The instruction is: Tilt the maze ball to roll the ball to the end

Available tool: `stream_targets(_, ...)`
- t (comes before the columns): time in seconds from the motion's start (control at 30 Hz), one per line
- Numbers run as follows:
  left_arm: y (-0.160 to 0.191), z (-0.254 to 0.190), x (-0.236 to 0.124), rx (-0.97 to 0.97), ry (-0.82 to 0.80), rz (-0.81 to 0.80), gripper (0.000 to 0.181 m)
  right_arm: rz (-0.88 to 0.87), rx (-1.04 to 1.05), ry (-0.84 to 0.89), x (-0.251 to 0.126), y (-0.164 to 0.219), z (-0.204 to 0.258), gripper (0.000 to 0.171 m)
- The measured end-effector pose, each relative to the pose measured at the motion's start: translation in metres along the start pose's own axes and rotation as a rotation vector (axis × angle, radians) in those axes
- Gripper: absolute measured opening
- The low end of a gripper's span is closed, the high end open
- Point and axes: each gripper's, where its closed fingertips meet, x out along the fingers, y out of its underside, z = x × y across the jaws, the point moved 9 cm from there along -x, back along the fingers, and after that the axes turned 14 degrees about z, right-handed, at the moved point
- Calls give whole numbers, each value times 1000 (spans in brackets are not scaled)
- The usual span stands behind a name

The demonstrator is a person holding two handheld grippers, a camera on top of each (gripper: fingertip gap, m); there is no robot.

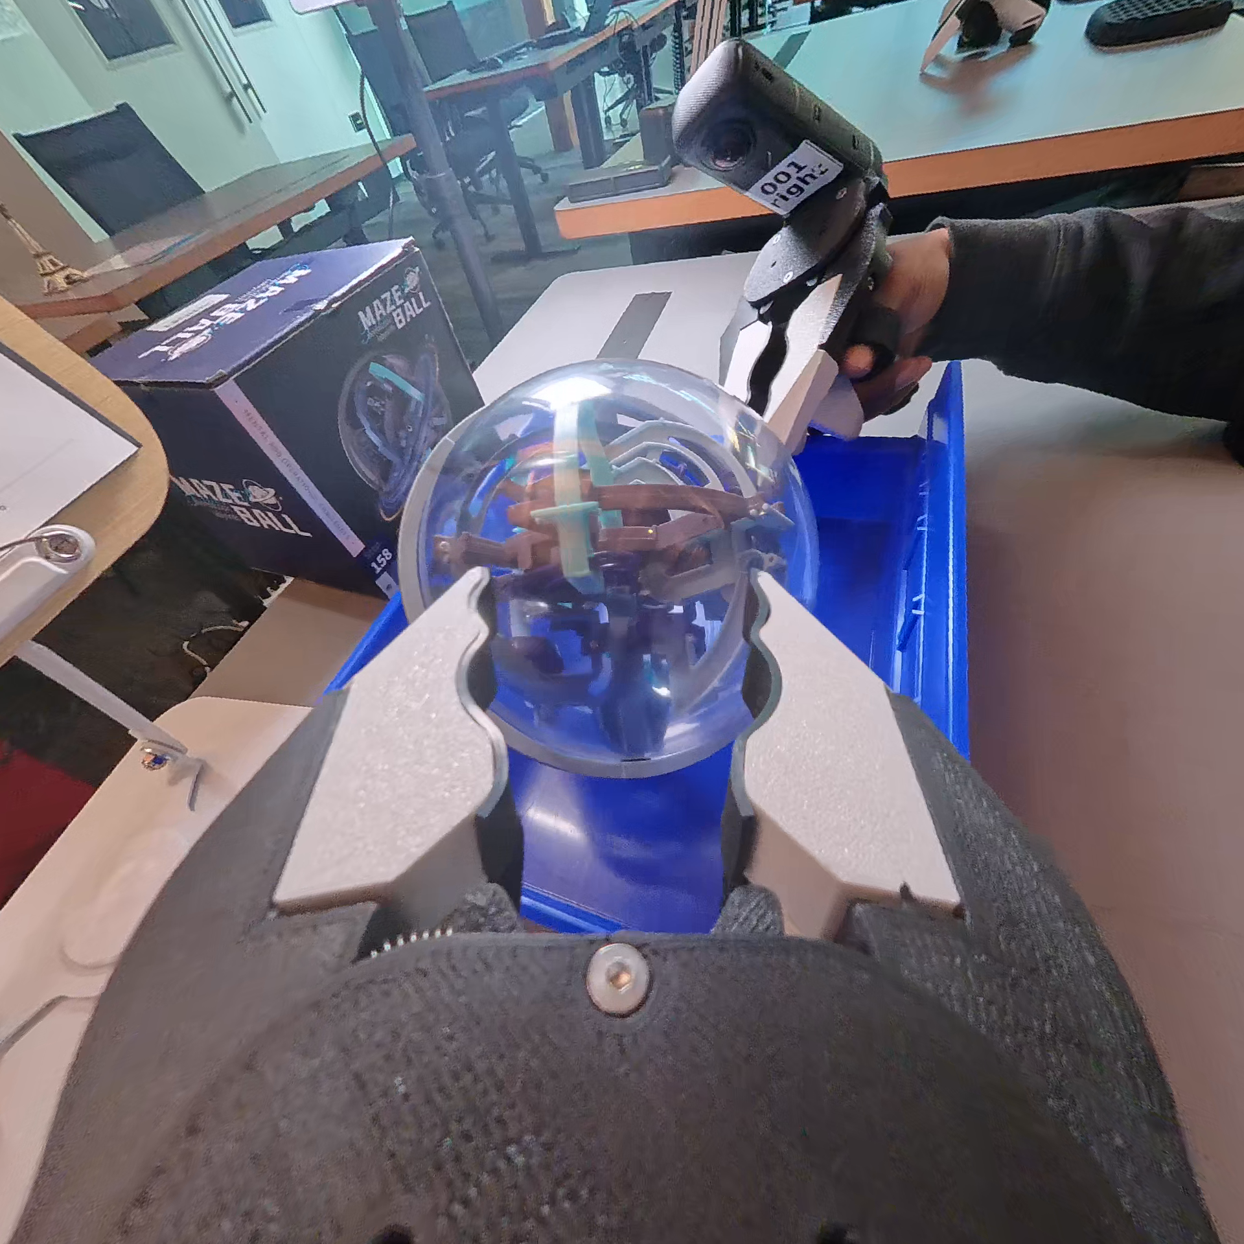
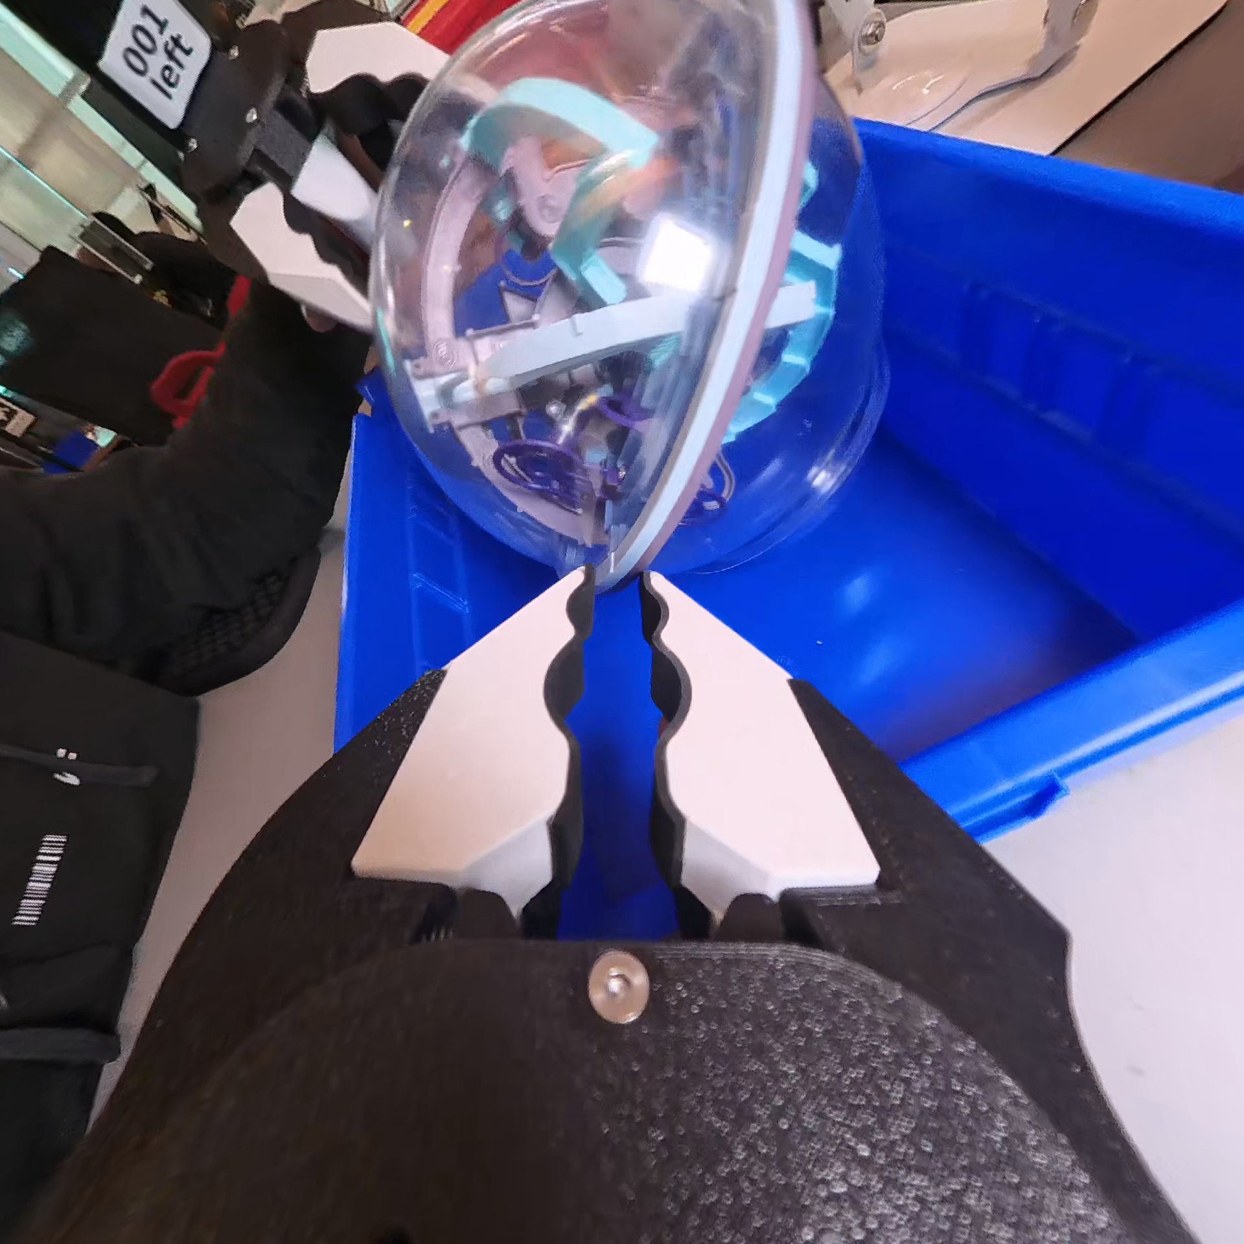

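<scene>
Above a blue bin (image 1: 936, 538), the maze ball (image 1: 606, 559) is held clear of the floor of the bin. Left gripper (image 1: 619, 592): fingers spread wide, clamped on the ball's sides, which hide the pads' inner faces. Right gripper (image 2: 614, 579): fingers nearly together, tips pinching the ball's pale seam rim (image 2: 754, 336) at its lowest point; actual contact is hard to confirm at the tips. Within the clear shell, teal, brown, grey and purple tracks overlap; the small rolling ball cannot be made out in either view. Behind, at left, stands the dark box (image 1: 289, 404) of the toy, its lower edge cut off by the bin and ball. A sleeved hand (image 1: 902, 336) grips the right gripper's handle.
</scene>
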Motion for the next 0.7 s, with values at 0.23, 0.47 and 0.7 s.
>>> stream_targets(0.23,0,3,3,-22,7,-2,77,85,-38,7,4,-10,-5,25)
stream_targets(0.47,0,2,4,-24,2,-8,79,48,-15,-47,5,-8,-7,12)
stream_targets(0.7,1,5,5,-42,-34,-19,84,-57,174,-148,4,-10,-14,8)
